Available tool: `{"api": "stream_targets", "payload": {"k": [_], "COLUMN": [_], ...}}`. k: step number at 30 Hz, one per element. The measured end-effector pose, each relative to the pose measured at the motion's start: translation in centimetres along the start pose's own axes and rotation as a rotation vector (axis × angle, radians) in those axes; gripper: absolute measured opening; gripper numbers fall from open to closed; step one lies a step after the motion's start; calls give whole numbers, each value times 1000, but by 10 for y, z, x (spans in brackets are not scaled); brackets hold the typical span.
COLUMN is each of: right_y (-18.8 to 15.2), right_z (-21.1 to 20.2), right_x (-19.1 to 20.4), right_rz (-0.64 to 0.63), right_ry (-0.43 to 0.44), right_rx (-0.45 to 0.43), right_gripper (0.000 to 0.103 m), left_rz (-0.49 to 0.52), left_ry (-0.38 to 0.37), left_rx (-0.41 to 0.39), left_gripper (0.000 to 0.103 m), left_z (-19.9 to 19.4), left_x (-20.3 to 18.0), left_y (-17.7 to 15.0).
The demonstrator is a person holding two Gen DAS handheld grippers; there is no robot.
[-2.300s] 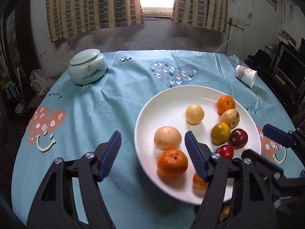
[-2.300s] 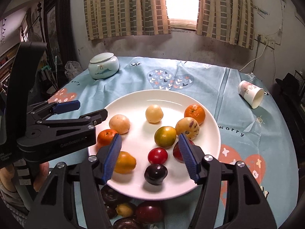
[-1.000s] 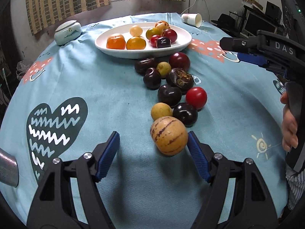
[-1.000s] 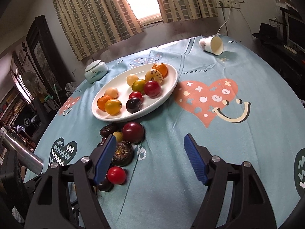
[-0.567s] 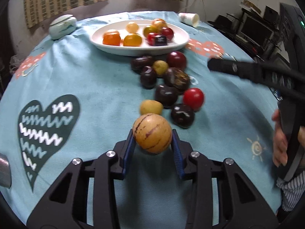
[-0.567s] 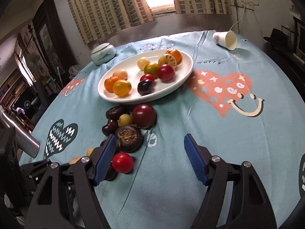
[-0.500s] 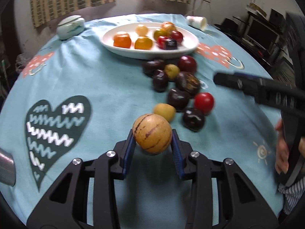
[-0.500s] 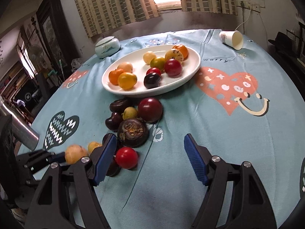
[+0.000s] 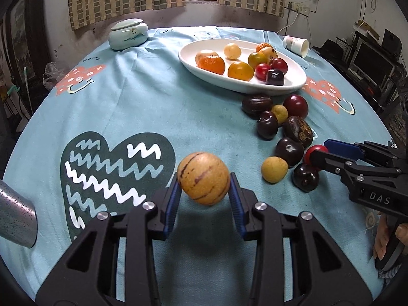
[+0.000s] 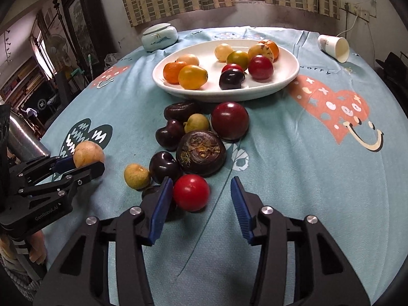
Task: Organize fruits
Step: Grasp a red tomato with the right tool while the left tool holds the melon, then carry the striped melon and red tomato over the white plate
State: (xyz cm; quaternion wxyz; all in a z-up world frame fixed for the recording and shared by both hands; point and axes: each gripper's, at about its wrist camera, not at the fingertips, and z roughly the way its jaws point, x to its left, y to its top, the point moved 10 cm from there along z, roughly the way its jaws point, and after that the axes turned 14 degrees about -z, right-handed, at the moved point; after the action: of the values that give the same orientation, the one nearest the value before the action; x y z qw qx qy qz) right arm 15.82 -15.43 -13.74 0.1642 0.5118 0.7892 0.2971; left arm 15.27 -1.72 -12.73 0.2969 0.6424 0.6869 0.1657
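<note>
The left gripper [image 9: 205, 196] is being held clamped on a striped yellow melon-like fruit [image 9: 203, 178], its blue pads pressing both flanks so that the fruit is being carried clear of the blue tablecloth [image 9: 142, 102], a shadow lying beneath it; the grip is judged to be for transfer toward the white oval plate [image 9: 293, 83], where oranges, yellow fruits and plums are already being collected. The right gripper [image 10: 199, 205] is being lowered around a red tomato-like fruit [image 10: 191, 191]; its jaws are closing, the left pad being just beside the fruit and the right pad standing apart from it, so no grip is yet being made. The remaining loose fruits, dark plums, small yellow fruits and a mangosteen [image 10: 201, 153], are lying on the cloth between the grippers and the plate.

Against the frame of one second ago, the striped fruit is being held rather than resting between wide jaws; the right gripper, then hovering open beside the pile, is now being centred on the red fruit.
</note>
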Motion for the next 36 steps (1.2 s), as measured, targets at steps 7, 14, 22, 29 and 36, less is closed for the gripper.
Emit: {"api": "stream_targets", "payload": {"k": [7, 14, 22, 29, 36], "right_y": [1, 1, 5, 20, 79], "right_z": [0, 1, -7, -29, -68], "right_x": [7, 5, 8, -2, -30], "right_rz": [20, 49, -21, -10, -18], "right_ry": [60, 84, -2, -45, -88], "right_rx": [-8, -8, -35, -109, -184], "right_gripper": [32, 31, 29, 29, 29], "left_rz": [-13, -1, -23, -20, 25], "left_ry": [16, 20, 14, -5, 0], "left_rx": [-3, -14, -8, 5, -65], "left_gripper": [37, 37, 37, 37, 37], "left_z": [2, 0, 1, 2, -8], "left_x": [4, 1, 5, 0, -21], "left_y": [1, 2, 2, 12, 91]}}
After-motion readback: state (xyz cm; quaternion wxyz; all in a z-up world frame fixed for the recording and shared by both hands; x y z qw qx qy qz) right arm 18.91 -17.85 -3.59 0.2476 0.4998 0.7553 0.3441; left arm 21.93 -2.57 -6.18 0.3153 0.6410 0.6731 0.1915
